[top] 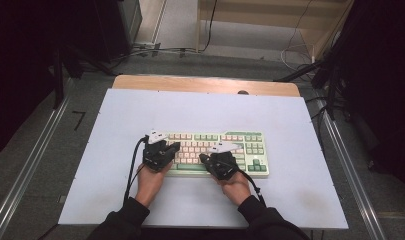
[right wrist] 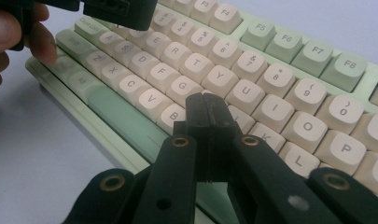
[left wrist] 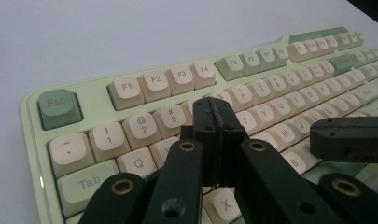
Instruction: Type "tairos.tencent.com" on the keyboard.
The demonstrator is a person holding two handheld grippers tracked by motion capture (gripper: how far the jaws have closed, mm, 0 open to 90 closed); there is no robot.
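A: Worktop (top: 290, 200) and item position?
B: White worktop; green-and-cream keyboard (top: 250, 150) lies flat near its centre.

A: Claws?
B: Left claw (left wrist: 217, 119) pressed together, empty, poised over the left-hand letter keys. Right claw (right wrist: 207, 109) likewise together, empty, above the keys beside the spacebar (right wrist: 123, 119).

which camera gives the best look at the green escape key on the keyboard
The left gripper view: the green Esc key sits large and legible at the pale green keyboard's corner. In the high view that corner lies by the left gripper, too small to read.
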